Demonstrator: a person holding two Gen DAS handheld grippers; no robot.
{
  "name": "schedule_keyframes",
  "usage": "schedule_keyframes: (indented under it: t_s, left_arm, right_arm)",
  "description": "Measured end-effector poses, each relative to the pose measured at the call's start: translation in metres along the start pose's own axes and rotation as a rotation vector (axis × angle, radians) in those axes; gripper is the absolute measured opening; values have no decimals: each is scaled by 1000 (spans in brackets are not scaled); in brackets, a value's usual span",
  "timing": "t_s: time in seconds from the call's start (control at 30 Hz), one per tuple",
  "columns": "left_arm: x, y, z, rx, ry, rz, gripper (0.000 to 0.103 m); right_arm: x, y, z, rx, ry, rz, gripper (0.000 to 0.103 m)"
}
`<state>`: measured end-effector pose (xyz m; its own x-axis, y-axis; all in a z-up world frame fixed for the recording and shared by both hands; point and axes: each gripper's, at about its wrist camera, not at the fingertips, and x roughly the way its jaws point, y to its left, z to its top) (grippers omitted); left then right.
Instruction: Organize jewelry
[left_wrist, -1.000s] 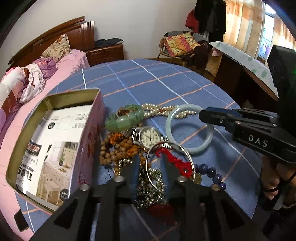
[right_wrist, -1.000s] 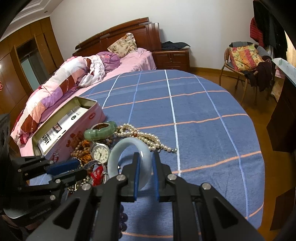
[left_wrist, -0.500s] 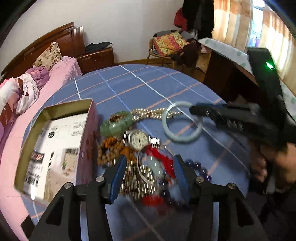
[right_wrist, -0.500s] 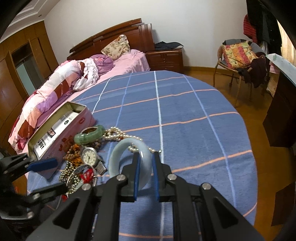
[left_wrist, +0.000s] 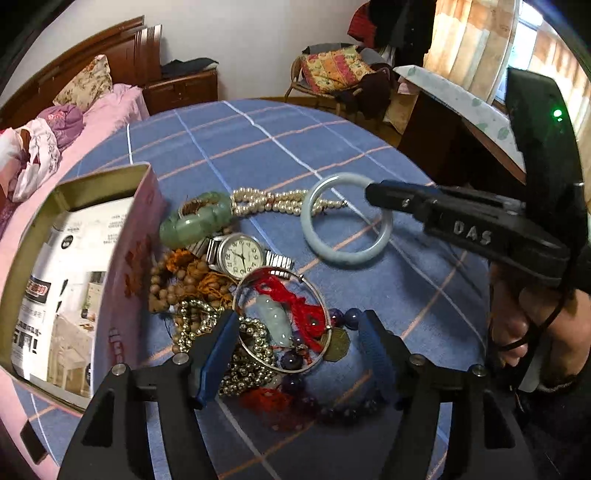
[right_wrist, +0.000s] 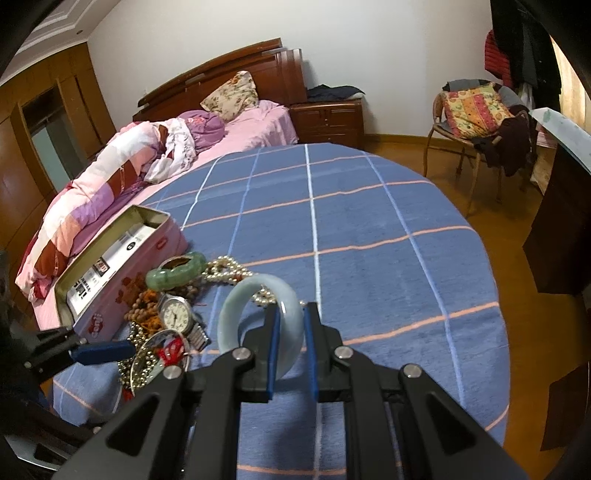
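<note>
Blue checked table (right_wrist: 369, 229) — pink tin (right_wrist: 122, 273), jewelry heap (left_wrist: 236, 295)

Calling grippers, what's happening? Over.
Right gripper shut on pale jade bangle. Left gripper jaws opening over tangled jewelry pile. Pink tin open.

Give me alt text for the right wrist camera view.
The right hand-held gripper is shut on a pale jade bangle above a blue checked tablecloth. To its left lie a wristwatch, a green bracelet and pearls beside an open pink tin.
</note>
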<state>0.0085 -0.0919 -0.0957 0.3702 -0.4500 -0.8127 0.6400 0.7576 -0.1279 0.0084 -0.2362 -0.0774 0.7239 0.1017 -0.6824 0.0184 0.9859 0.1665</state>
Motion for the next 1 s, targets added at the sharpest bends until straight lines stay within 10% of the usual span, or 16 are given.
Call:
schedule_keyframes:
  t_s: [0.23,0.4,0.77,0.87,0.9,1.0]
  left_arm:
    - [7,8,2,-34,8,-8,64]
    - [0,8,2,-17,6,-32,17]
    - [-7,2,4,12,-15,-12,17]
    - [-10,-1,4,1,-19,18,40]
    - [-13,-2,4,-7,-42,23,63]
    - [-20,-8,3,11,-80,27,77]
  right_arm:
    - [1,5,-1,-13,1,15,17]
    - [0,2,0,-9,-2,13,17]
    - [0,3,0,-13,-5,12,17]
    - [-1,2,1,-7,-7,11,17]
    - [0,2,1,-6,-7,10,17]
    - [-1,2,1,-6,-7,8,17]
